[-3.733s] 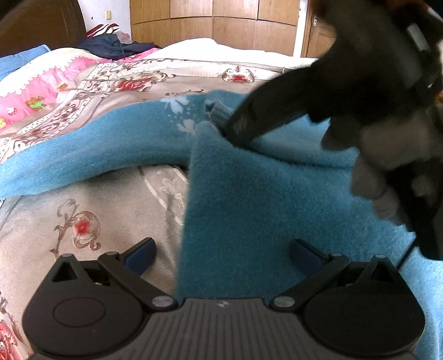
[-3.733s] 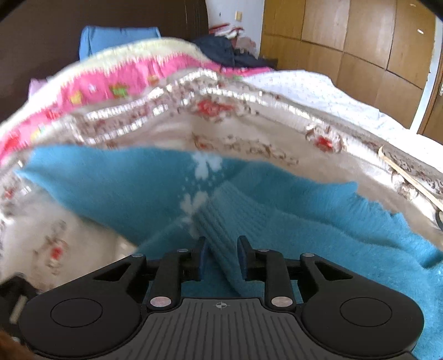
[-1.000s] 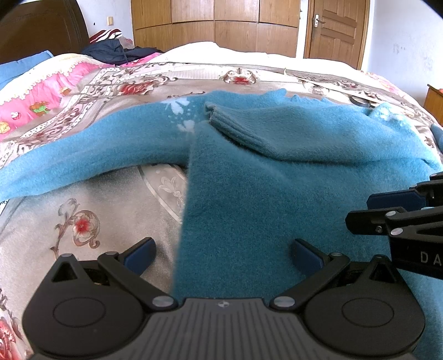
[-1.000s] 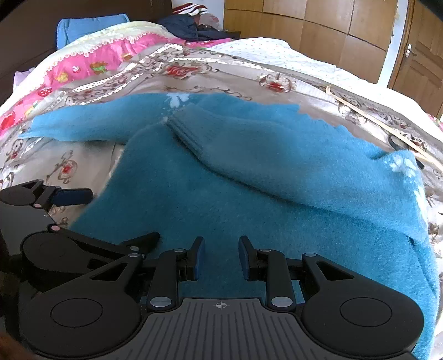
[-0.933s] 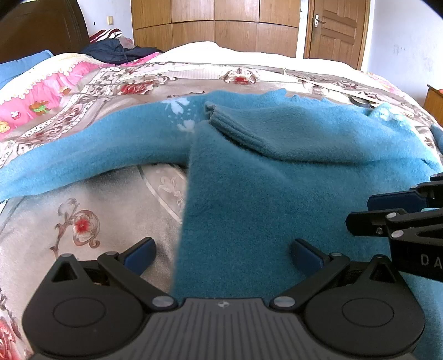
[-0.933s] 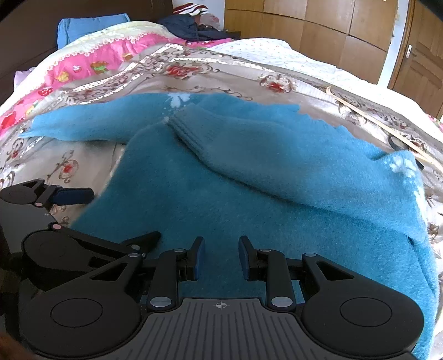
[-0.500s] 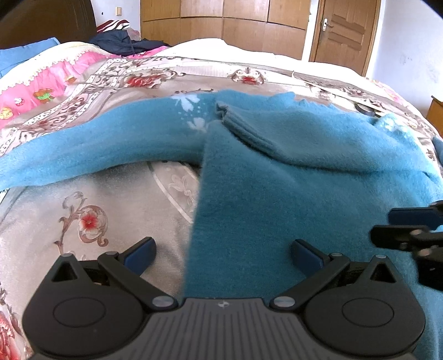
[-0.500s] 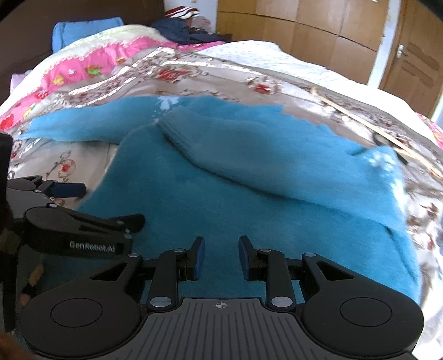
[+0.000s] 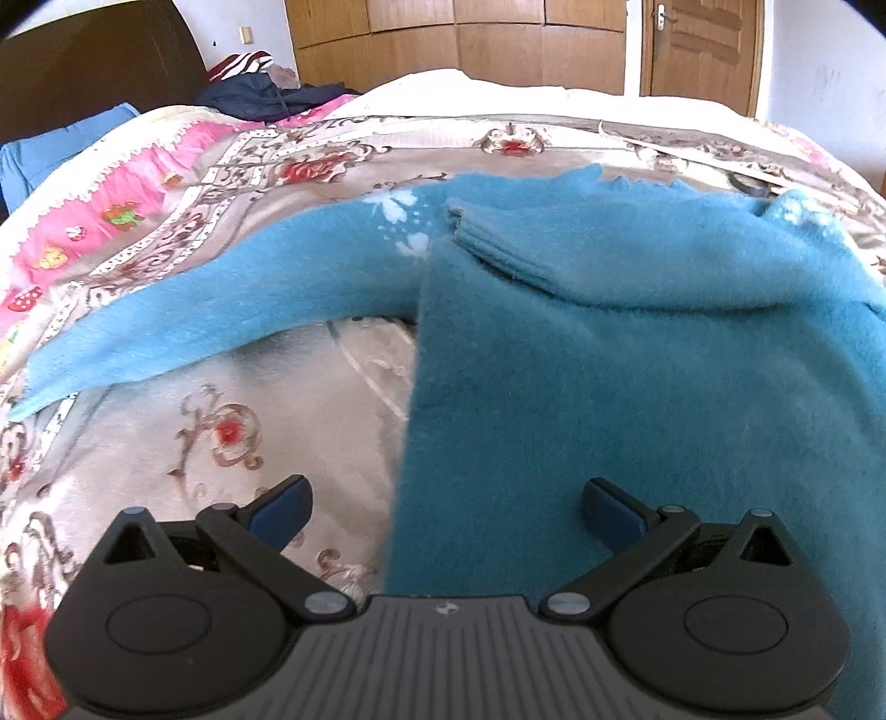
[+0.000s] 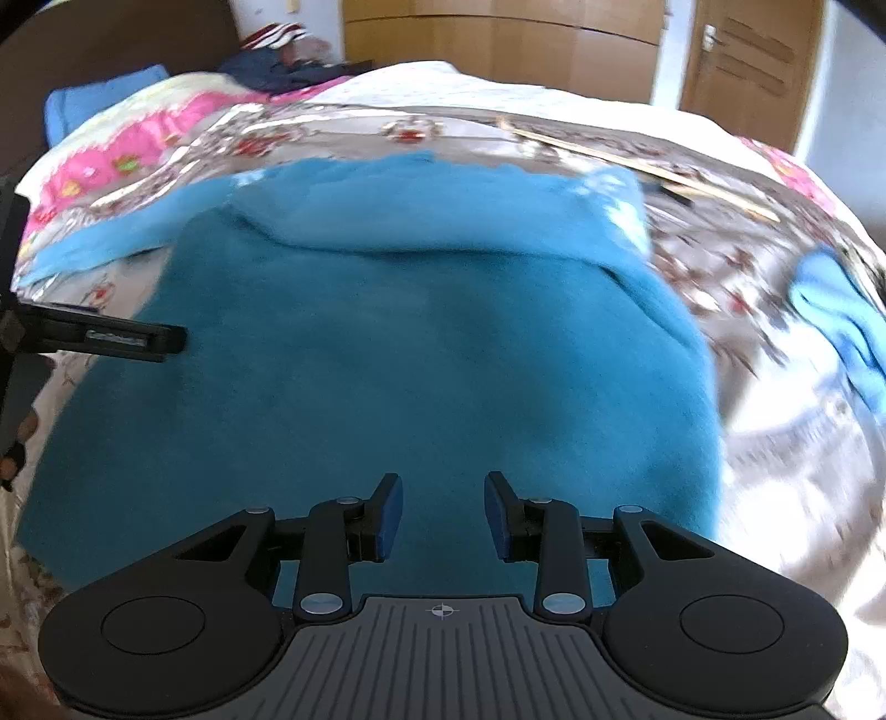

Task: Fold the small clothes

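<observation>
Over on the left wrist view, the left gripper [image 9: 446, 512] hangs with its jaws spread wide and nothing between the blue pads, one pad over the bedspread [image 9: 183, 421] at lower left, the other over the teal sweater [image 9: 637, 399] at lower right. The sweater fills the right half of this frame, its straight left edge running up the centre. One sleeve [image 9: 221, 315] stretches out toward the left edge of the frame, lying flat on the floral cover. The other sleeve [image 9: 581, 249] is folded across the body at upper right, ribbed cuff near the centre top. A pink quilt [image 9: 111, 205] sits at upper left, dark clothes [image 9: 260, 97] behind it, wooden wardrobe doors [image 9: 498, 33] along the top.

Now the right wrist view, blurred on its right side. The left gripper's finger [image 10: 111, 338] pokes in from the left edge, over the sweater's [image 10: 387, 360] left border. The sweater spreads across the middle of the frame. At bottom centre the right gripper [image 10: 441, 512] has just been opening; its jaws stand a little apart, empty, above the sweater's lower part. A second light-blue cloth [image 10: 836, 327] lies at the right edge.
</observation>
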### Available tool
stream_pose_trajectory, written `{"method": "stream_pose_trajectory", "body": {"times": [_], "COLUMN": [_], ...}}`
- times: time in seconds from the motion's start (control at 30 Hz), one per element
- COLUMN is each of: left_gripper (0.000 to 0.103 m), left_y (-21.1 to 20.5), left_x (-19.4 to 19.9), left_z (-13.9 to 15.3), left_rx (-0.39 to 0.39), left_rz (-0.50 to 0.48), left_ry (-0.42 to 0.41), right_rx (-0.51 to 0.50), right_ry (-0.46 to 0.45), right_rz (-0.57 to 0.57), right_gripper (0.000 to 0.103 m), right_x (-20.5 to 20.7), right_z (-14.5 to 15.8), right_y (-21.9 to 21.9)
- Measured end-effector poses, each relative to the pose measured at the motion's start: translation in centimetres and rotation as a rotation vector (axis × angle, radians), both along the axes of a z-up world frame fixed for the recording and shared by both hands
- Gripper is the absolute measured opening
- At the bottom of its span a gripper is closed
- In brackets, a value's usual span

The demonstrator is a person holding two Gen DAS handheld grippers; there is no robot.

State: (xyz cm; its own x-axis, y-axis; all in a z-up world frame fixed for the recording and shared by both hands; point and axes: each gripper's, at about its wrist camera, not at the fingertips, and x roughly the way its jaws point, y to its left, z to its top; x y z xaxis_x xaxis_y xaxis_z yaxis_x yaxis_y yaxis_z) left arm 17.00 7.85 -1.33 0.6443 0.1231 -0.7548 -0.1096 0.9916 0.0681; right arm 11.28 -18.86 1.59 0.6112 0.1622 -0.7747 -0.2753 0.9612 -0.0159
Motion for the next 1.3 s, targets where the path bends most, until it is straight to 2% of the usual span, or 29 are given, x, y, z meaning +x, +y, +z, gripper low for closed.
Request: {"method": "stream_pose_trajectory", "body": {"times": [0.2,0.3,0.5,0.6,0.87,1.13,1.3], "left_gripper": [0.103,0.103,0.103,0.103,0.103,0.103,0.103], "left_y": [-0.5,-0.9,-1.2,-1.3,0.1,1.7,1.7], "left_x": [-0.7,-1.1,-1.7,-2.2,-3.7,-5.1,-5.6], "left_z": [1.0,1.7,1.7,1.4,1.5,1.4,1.8], "left_rx": [0.066,0.100,0.112,0.129,0.128,0.104,0.078], "left_rz": [-0.006,-0.018,-0.022,-0.020,0.014,0.050,0.052], "left_ry": [0.017,0.018,0.061,0.077,0.088,0.092,0.080], "right_rx": [0.028,0.042,0.076,0.083,0.084,0.074,0.068], "right_ry": [0.009,0.010,0.027,0.026,0.018,0.010,-0.019], "right_rz": [-0.067,-0.089,-0.121,-0.134,-0.162,-0.169,-0.185], "right_gripper": [0.034,0.039,0.040,0.044,0.053,0.053,0.062], "right_x": [-1.3,-1.8,-2.6,-2.8,-3.3,-3.8,-4.0], "right_z": [-0.1,-0.2,-0.7,-0.9,-0.9,-0.7,-0.4], "right_y": [-3.0,-4.0,-5.4,-5.8,-6.3,-5.9,-6.3]}}
